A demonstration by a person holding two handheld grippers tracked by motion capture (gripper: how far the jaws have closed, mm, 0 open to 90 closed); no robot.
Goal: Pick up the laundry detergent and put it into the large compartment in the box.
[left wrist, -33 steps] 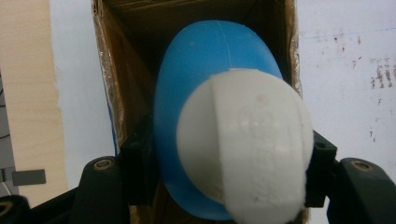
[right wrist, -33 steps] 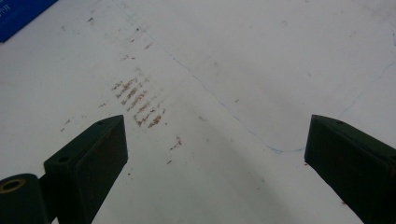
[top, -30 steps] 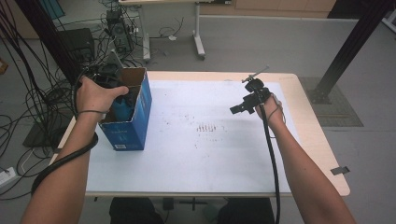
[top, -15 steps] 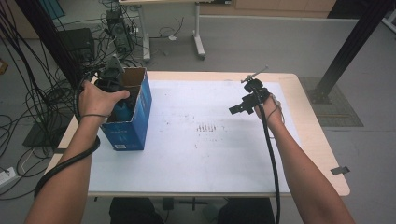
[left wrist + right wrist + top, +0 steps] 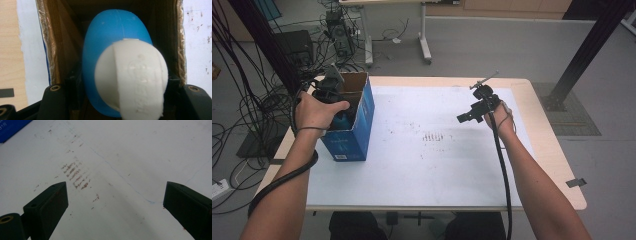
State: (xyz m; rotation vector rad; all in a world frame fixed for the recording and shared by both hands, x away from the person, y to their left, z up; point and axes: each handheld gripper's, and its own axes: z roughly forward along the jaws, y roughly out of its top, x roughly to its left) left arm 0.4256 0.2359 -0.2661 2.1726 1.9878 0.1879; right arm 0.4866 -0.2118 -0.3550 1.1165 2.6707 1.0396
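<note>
Inside the box (image 5: 57, 50), left gripper (image 5: 120, 100) clamps a blue-white egg (image 5: 120, 62), lower end cut off; long axis runs into the box. Right gripper (image 5: 115, 202) gapes empty.

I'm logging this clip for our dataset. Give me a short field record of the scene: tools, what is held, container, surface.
left tool: shut on the blue and white bottle, inside the box
right tool: open, nothing between its jaws, above the sheet
container: blue cardboard box, top open, upright at the table's left edge
surface: white sheet with reddish-brown smudges, on a wooden table
</note>
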